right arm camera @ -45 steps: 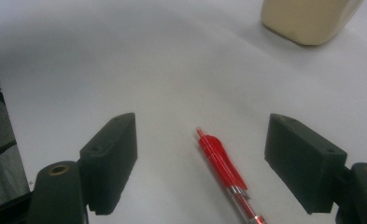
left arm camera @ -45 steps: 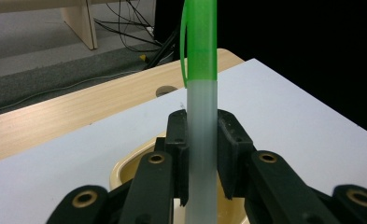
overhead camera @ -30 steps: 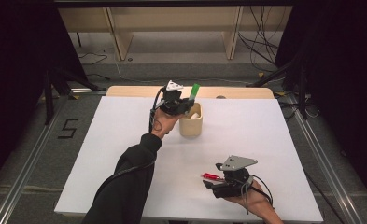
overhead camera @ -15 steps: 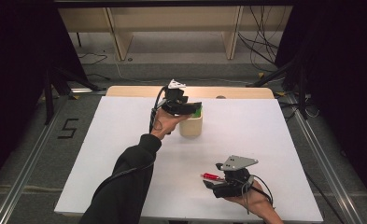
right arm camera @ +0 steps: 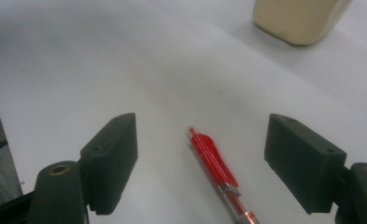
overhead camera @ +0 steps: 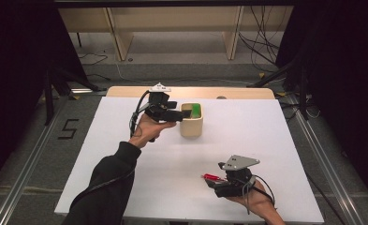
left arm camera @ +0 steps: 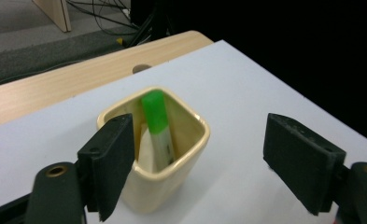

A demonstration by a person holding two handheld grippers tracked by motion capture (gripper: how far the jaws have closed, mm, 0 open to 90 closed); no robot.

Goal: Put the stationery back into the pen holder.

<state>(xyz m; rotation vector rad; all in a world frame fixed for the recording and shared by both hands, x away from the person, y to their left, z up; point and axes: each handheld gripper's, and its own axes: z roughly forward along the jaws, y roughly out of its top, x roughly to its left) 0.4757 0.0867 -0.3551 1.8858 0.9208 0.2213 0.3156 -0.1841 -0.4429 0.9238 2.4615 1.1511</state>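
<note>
The right gripper (overhead camera: 217,180) sits nearest the onlooker, well on the near side of the cream cup (overhead camera: 191,121), held low over the white table (overhead camera: 125,154) by a hand whose forearm is cut off at the bottom edge of the high view. Its jaws stand spread wide, pinching nothing. A red pen (right arm camera: 217,173) lies flat on the table between them, apart from both pads; its lower end runs out of the right gripper view, so its full length cannot be judged. That view also cuts off the top of the cup.

Farther off, the left arm in a dark sleeve (overhead camera: 107,183) reaches forward, wrist raised. The left gripper (overhead camera: 184,114) hangs level at the cup's left side, jaws pointing towards its rim. Its jaws have just been opening and now stand wide apart with nothing pressed between them; in the left gripper view, one pad covers part of the cup's near wall.

A green-capped marker (left arm camera: 157,128) stands tilted inside the cup, leaning on the far wall. Its lower end is hidden by the cup's wall.

Beyond the cup, a strip of bare wooden tabletop (overhead camera: 238,93) shows at the far edge.
</note>
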